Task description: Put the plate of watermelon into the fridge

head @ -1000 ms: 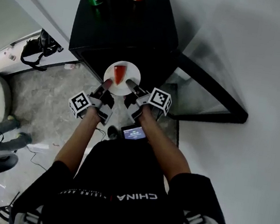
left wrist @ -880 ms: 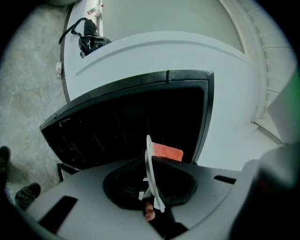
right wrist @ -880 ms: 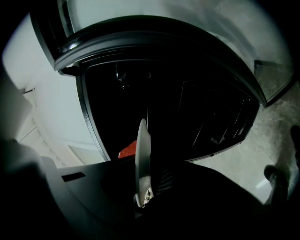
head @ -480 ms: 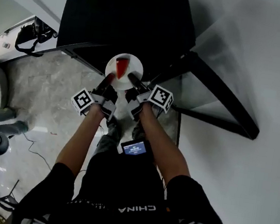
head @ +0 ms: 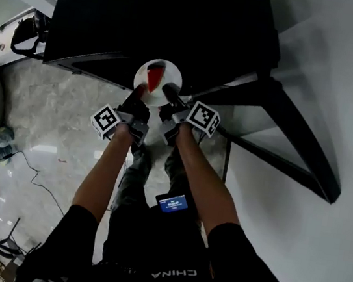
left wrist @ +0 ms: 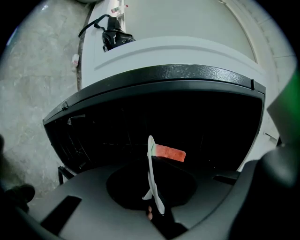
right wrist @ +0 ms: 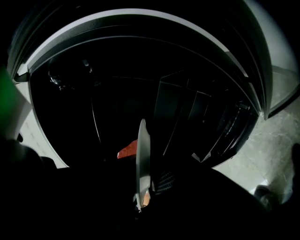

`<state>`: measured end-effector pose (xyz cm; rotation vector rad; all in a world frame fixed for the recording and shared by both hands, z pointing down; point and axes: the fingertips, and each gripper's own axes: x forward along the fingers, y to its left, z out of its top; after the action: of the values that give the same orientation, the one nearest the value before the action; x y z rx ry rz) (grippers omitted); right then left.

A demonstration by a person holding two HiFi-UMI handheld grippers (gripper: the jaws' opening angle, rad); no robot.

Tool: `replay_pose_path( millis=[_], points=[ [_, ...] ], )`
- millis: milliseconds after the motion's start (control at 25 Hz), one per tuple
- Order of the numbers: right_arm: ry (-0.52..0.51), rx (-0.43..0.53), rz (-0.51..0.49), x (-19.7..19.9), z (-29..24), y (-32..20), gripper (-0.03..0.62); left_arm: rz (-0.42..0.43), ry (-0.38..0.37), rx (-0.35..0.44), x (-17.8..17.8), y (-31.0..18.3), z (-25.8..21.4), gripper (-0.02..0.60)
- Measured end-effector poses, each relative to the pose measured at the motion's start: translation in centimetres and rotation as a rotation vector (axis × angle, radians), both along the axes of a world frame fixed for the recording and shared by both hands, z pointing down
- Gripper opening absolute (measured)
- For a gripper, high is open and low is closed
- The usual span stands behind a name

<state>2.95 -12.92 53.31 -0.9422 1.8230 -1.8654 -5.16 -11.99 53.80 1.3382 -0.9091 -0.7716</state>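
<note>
Left tongs (head: 138, 93) and right tongs (head: 170, 93) are clamping the round white plate (head: 170, 76) carrying a red watermelon wedge (head: 153, 74).

Head view: looked steeply down from above the person, from well off, over both forearms (head: 103, 172) to the plate (head: 171, 72) at the open fridge (head: 168, 17).
Left gripper view: sat close behind its jaws and faced into the dark fridge, the plate seen edge-on.
Right gripper view: likewise close, and faced the fridge from the plate's other side.
Shared: all three held the plate, the watermelon (head: 153, 74) and the fridge.
</note>
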Motion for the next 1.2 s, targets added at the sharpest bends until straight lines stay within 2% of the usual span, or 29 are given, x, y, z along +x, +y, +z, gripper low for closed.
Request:
replay_pose_path(
  millis=[240, 520, 920, 1200],
  points=[
    [0.030, -0.007, 0.011, -3.2, 2.1, 0.5, 0.025, -0.037, 0.026, -0.011, -3.4, 0.2, 2.6, 0.031],
    [0.017, -0.002, 0.002, -3.2, 2.8, -0.4, 0.025, -0.079, 0.033, -0.025, -3.3, -1.2, 3.7, 0.029],
    [0.102, 0.035, -0.069, -3.2, 3.0, 0.2, 0.031, -0.131, -0.018, -0.018, -3.7, -2.4, 3.7, 0.028],
    [0.136, 0.077, -0.118, -3.2, 2.1, 1.3, 0.044, -0.190, -0.023, -0.014, -4.5, -3.1, 3.4, 0.028]
  ],
)
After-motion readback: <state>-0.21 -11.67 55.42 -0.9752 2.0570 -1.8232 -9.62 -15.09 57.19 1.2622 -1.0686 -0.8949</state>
